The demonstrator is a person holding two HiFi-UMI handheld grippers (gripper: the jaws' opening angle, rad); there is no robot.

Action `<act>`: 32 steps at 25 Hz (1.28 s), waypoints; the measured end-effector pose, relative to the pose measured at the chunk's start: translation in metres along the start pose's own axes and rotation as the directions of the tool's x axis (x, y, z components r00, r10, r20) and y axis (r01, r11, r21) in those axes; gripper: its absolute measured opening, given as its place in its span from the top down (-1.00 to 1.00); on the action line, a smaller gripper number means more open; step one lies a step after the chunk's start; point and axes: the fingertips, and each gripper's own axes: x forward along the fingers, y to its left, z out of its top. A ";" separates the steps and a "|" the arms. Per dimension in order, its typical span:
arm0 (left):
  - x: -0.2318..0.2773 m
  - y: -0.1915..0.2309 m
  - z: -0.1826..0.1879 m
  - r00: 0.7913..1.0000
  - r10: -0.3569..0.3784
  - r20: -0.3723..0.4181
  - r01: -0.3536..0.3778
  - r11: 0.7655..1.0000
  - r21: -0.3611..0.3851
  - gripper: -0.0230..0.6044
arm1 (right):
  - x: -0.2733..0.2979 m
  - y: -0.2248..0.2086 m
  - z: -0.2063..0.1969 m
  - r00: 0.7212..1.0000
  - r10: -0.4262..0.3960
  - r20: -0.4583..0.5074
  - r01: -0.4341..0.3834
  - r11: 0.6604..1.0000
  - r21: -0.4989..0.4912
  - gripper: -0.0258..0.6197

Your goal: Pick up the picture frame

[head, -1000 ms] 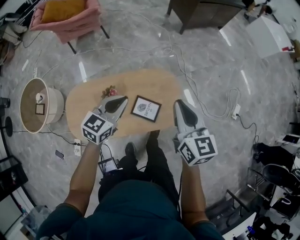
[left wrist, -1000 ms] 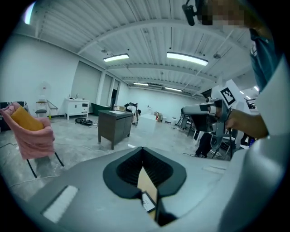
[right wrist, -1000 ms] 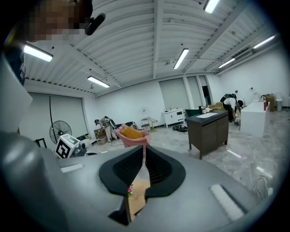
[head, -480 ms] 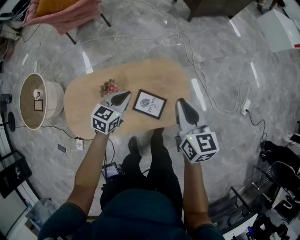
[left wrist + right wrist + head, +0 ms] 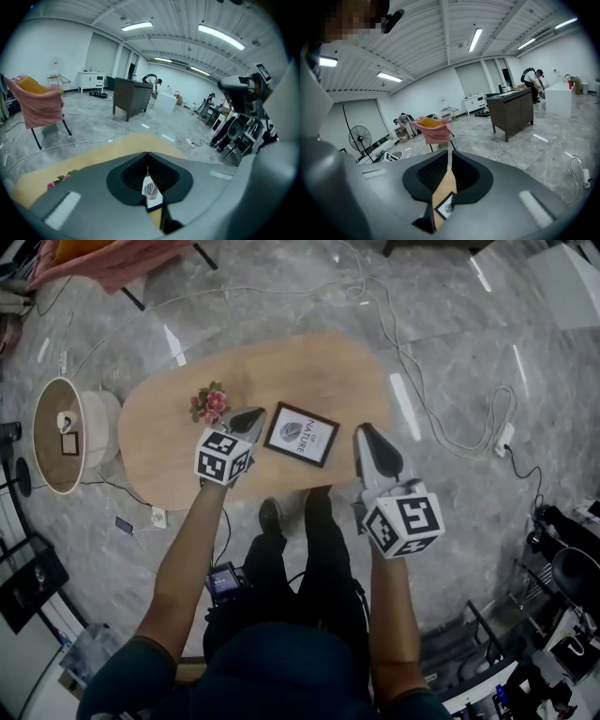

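The picture frame (image 5: 302,434), black-edged with a white print, lies flat on the oval wooden table (image 5: 309,371) near its front edge. My left gripper (image 5: 253,414) hangs just left of the frame, jaws shut and empty. The right gripper (image 5: 364,430) hovers just right of the frame at the table's edge, its jaws together with nothing between them. In the left gripper view, the frame (image 5: 151,194) shows below the closed left gripper (image 5: 147,161). In the right gripper view, the frame (image 5: 445,209) and the table's strip lie below the right gripper (image 5: 449,157).
A small pink flower bunch (image 5: 210,404) lies on the table left of my left gripper. A round lampshade (image 5: 56,432) stands on the floor at left. Cables and a power strip (image 5: 506,437) run across the floor at right. A pink-draped chair (image 5: 103,259) stands beyond the table.
Both grippers have sunk toward the table, and each stands closer to the frame's sides. The left one dropped further. Frame and flowers have not moved on the table.
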 end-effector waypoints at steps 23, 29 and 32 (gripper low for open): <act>0.112 0.043 -0.153 0.935 0.071 -0.348 -0.095 0.994 -0.052 0.34 | 0.030 -0.040 -0.056 0.997 -0.013 -0.080 0.016 0.999 0.038 0.87; 0.127 0.045 -0.173 0.914 0.091 -0.396 -0.119 0.992 -0.046 0.32 | 0.033 -0.050 -0.065 0.995 -0.020 -0.093 0.024 0.999 0.045 0.87; 0.132 0.044 -0.182 0.900 0.098 -0.424 -0.135 0.989 -0.058 0.35 | 0.033 -0.055 -0.068 0.995 -0.022 -0.095 0.027 0.999 0.047 0.87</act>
